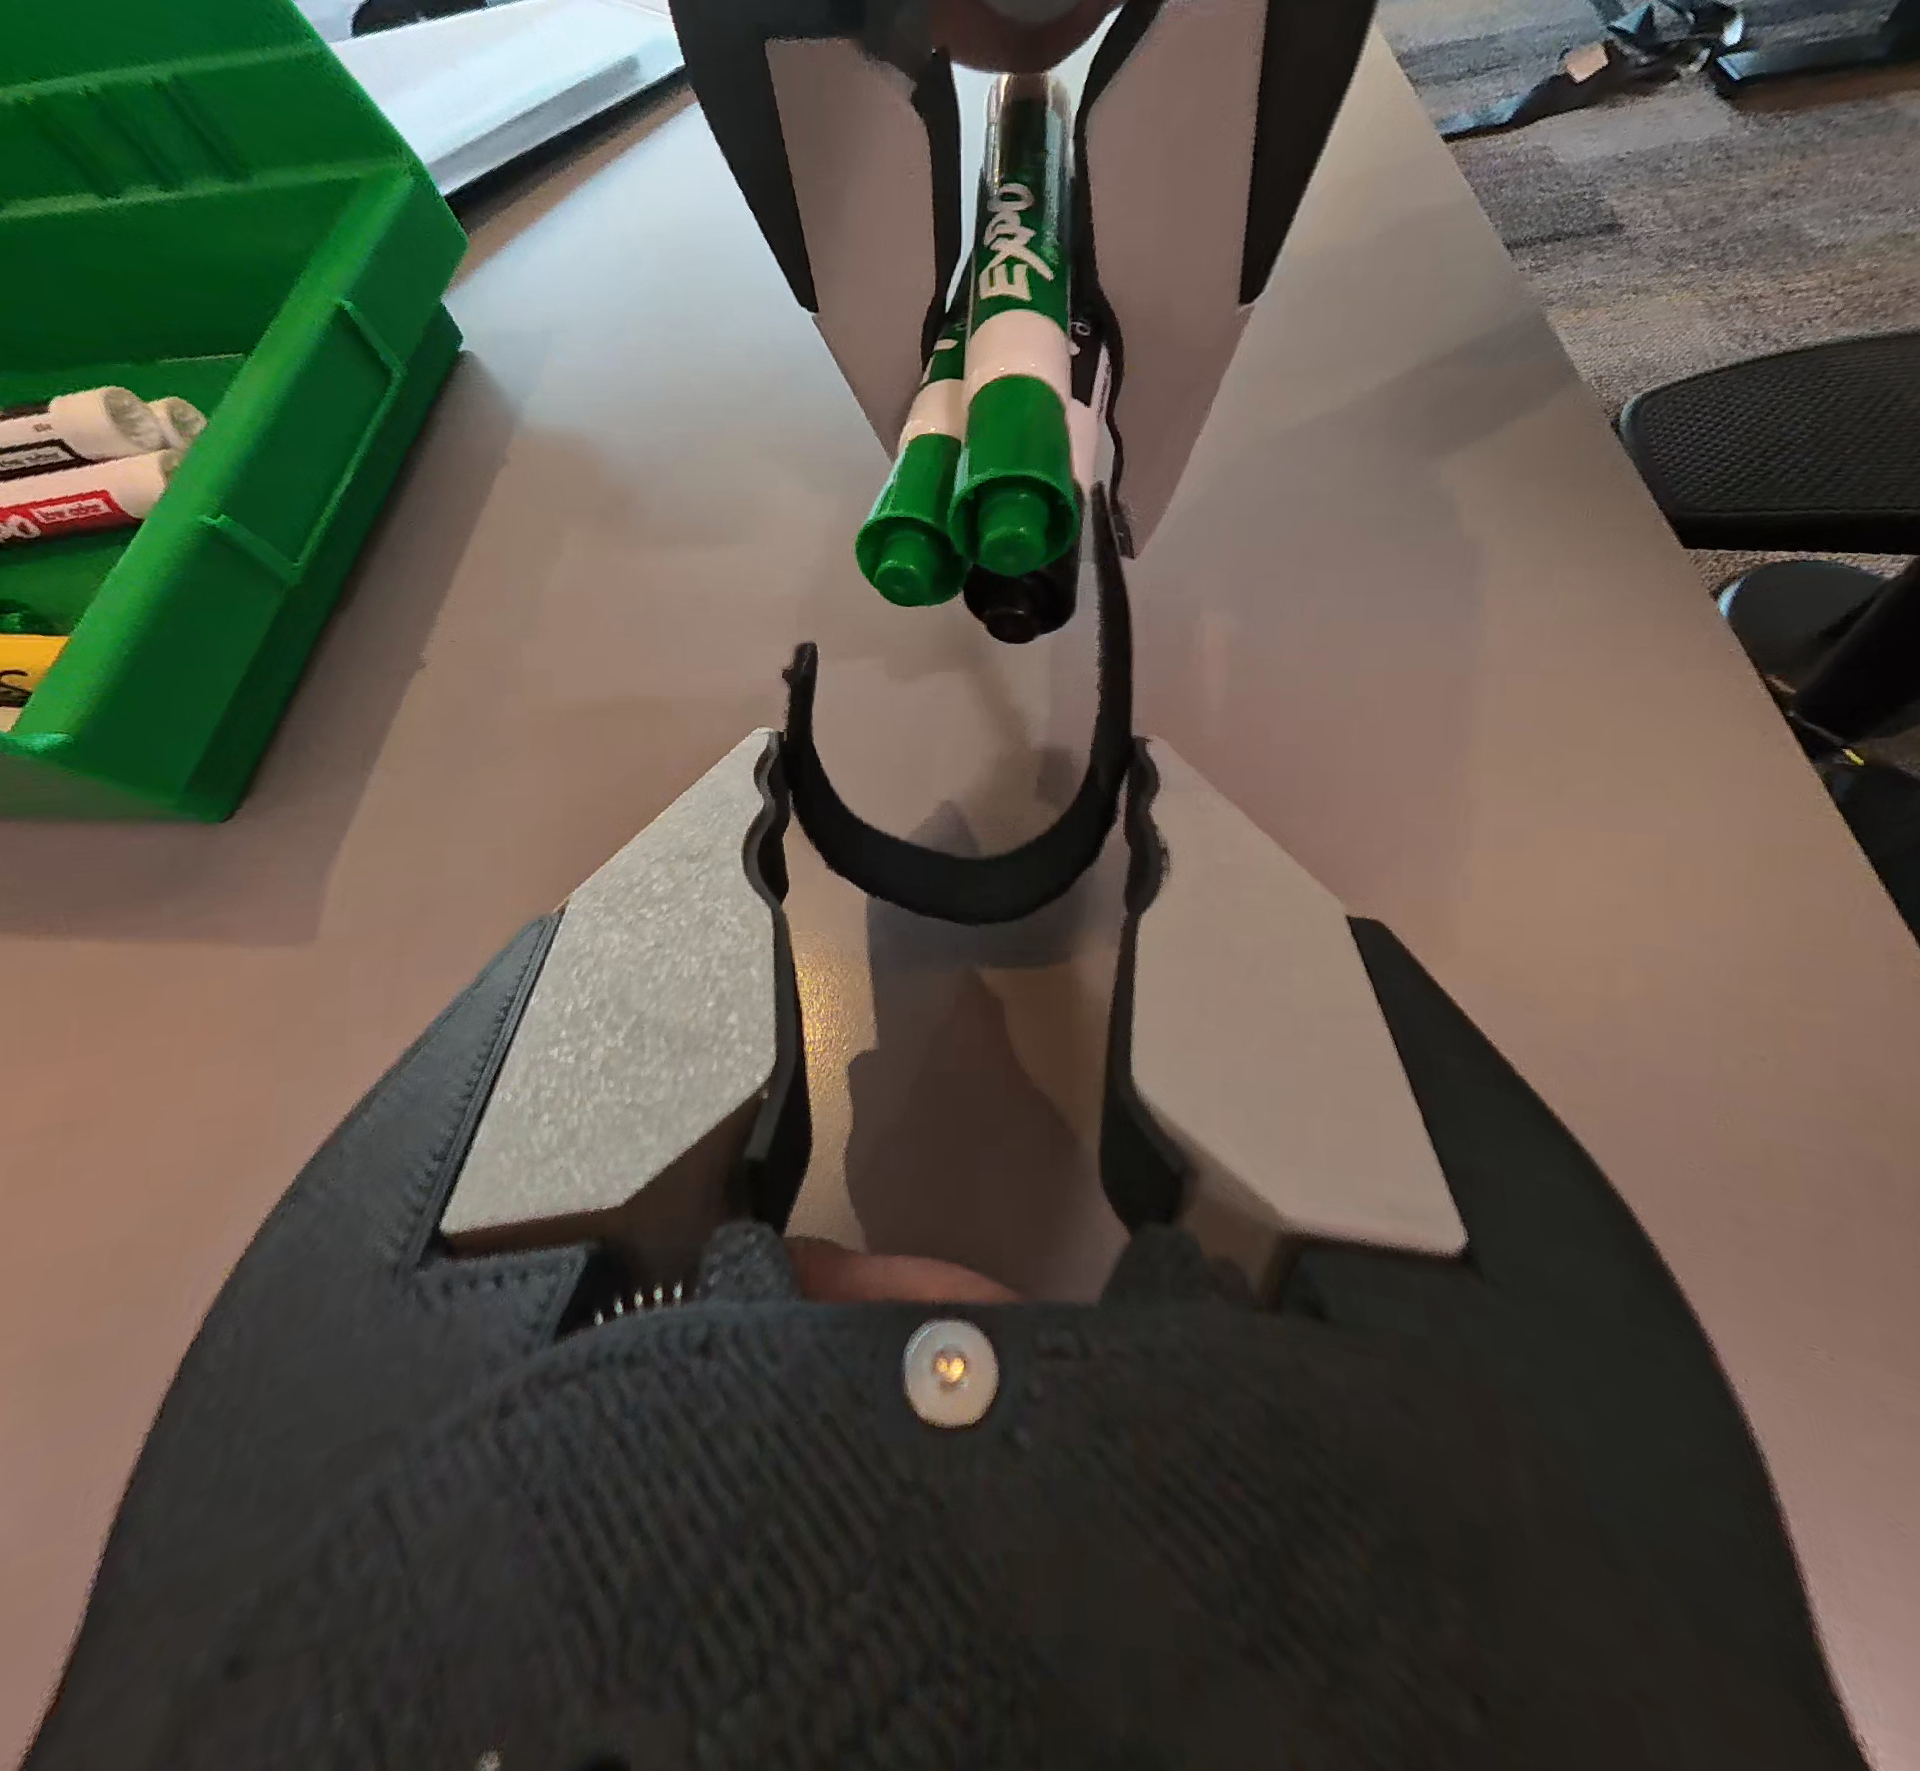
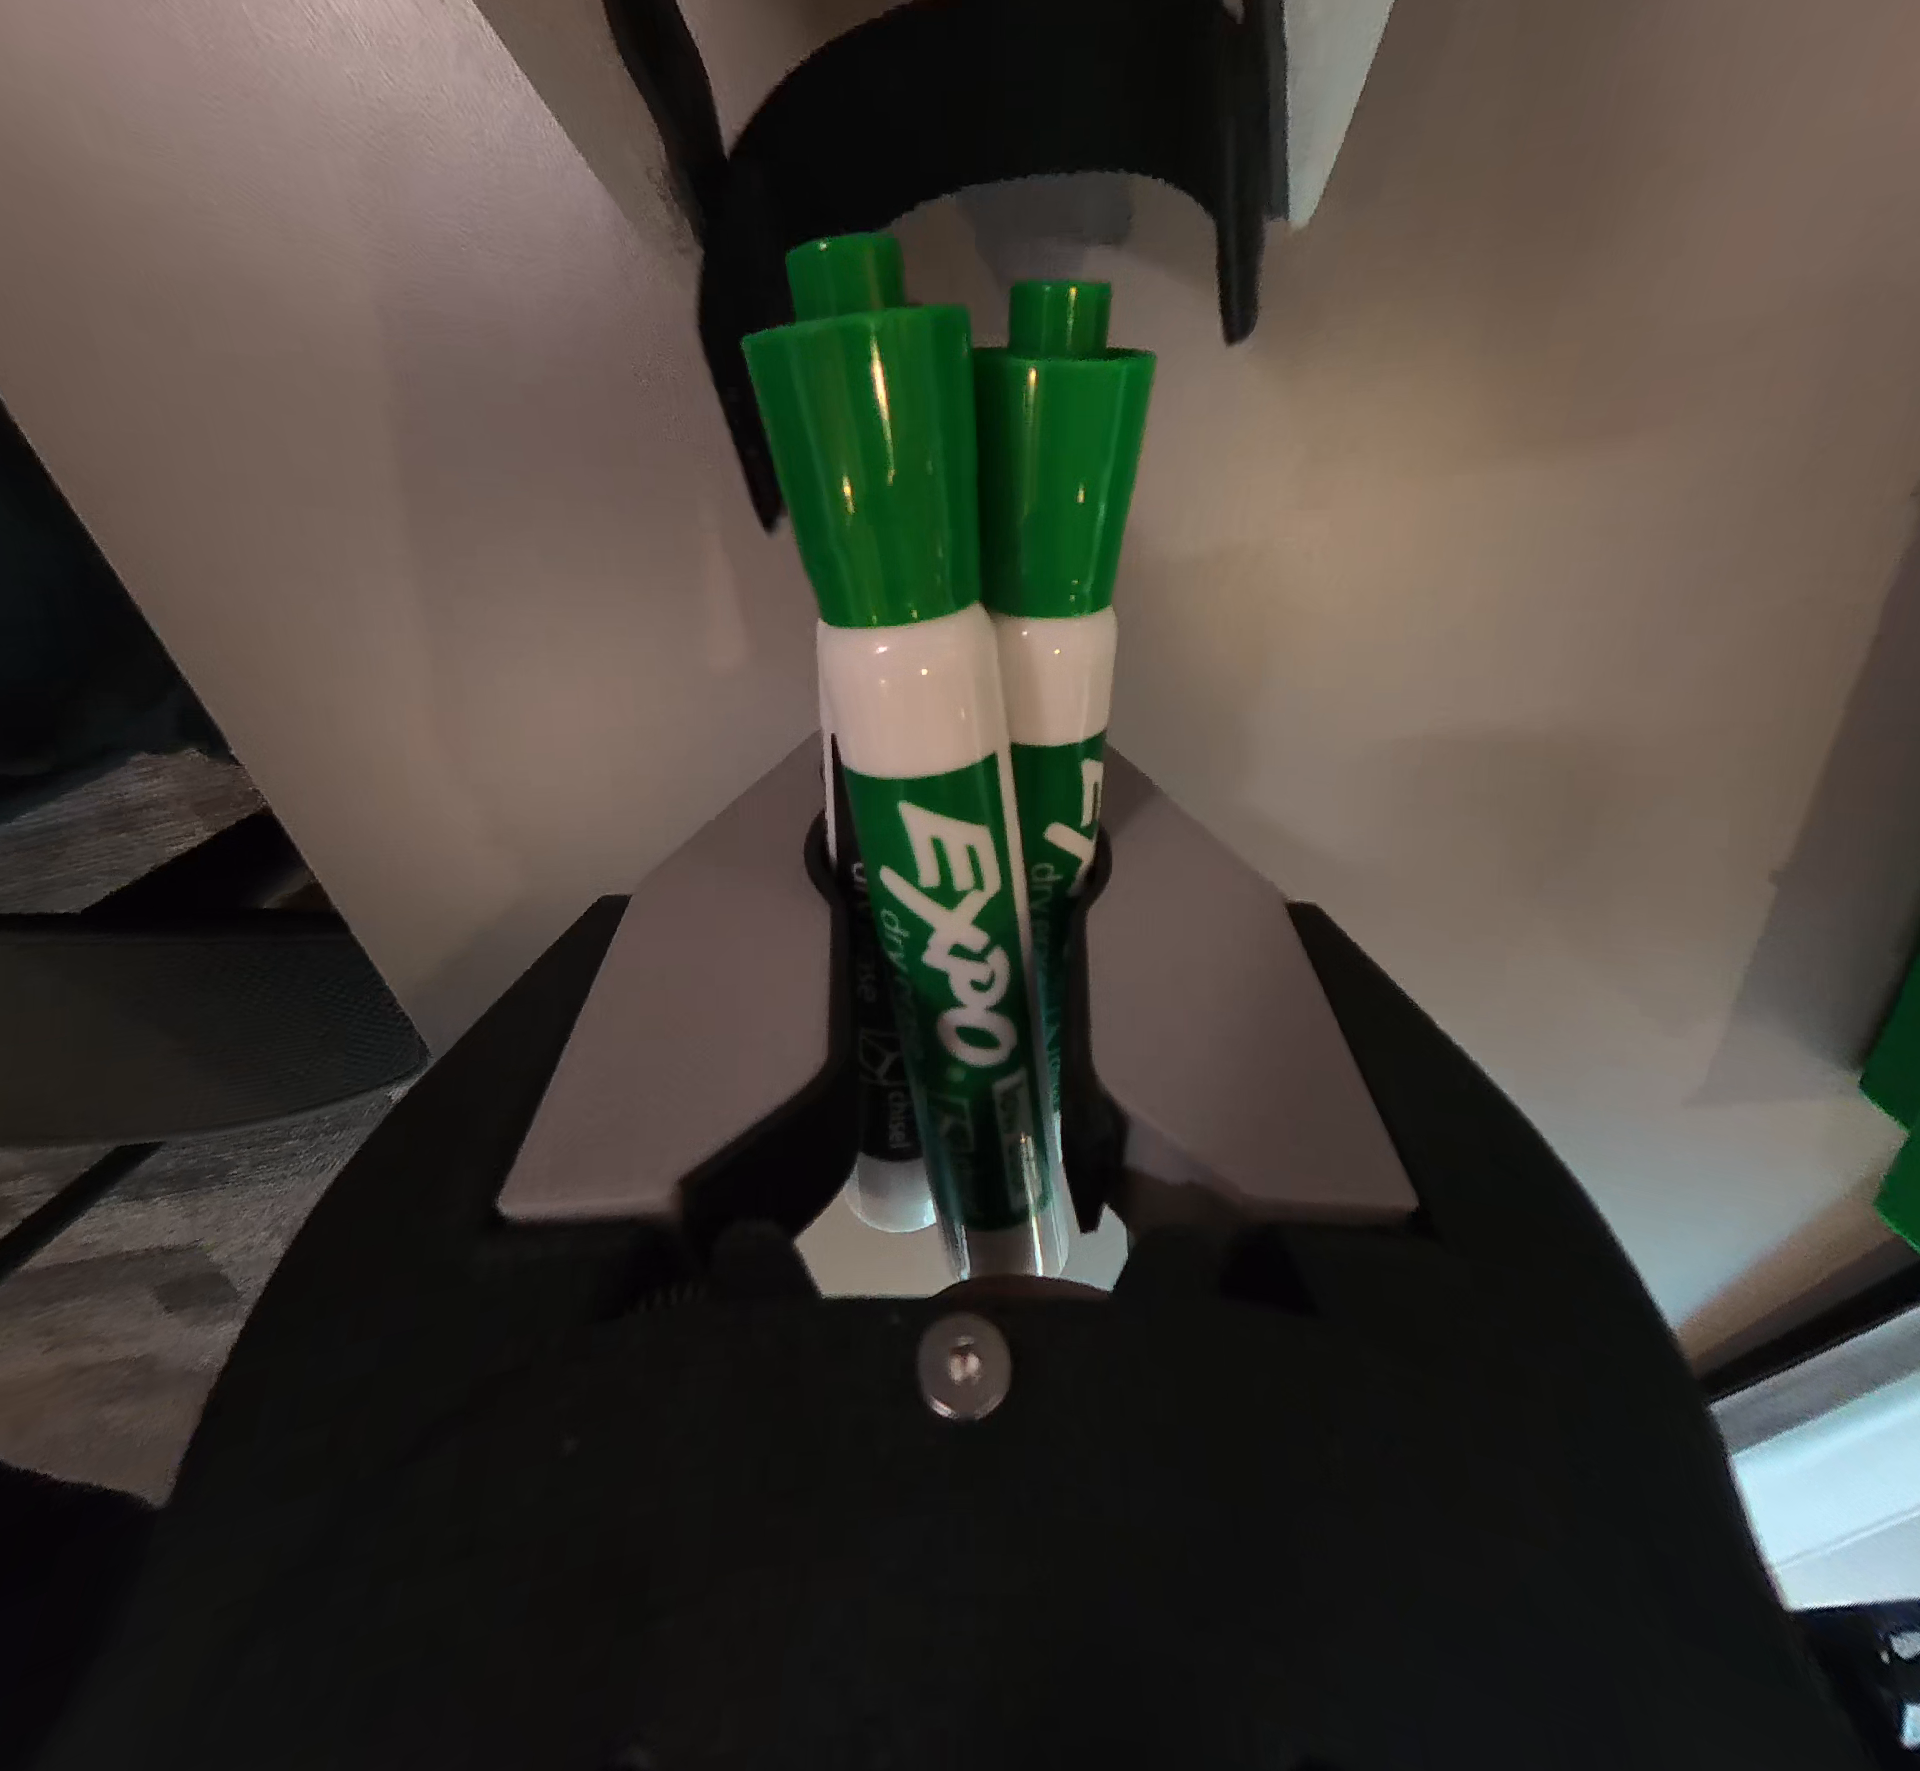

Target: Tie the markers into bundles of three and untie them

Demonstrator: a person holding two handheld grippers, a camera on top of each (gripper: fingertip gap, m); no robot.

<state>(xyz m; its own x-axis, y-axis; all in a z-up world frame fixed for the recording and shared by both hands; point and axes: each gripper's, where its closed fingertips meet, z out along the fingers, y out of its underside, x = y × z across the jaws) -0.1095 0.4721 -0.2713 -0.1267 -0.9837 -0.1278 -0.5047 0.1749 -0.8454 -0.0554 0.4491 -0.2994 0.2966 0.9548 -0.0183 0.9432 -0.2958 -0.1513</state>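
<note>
My right gripper (image 2: 958,848) is shut on a bundle of three markers (image 2: 894,526), held lengthwise between its pads with the caps pointing away. Two caps are green and one is black in the left wrist view (image 1: 1013,298). My left gripper (image 1: 956,786) faces the caps. Its pads press on a black strap (image 1: 935,874) that bows in a U between them, above the grey table (image 1: 623,526). One strap end runs up beside the black cap. In the right wrist view the strap (image 2: 987,48) arcs beyond the caps and its end hangs behind the left marker.
A green bin (image 1: 260,371) with several markers (image 1: 83,474) inside stands on the table at the left. A white panel (image 1: 520,69) lies at the far edge. A black chair (image 1: 1787,443) stands off the table's right side. The tips of one gripper are about 7 centimetres away from the tips of the other.
</note>
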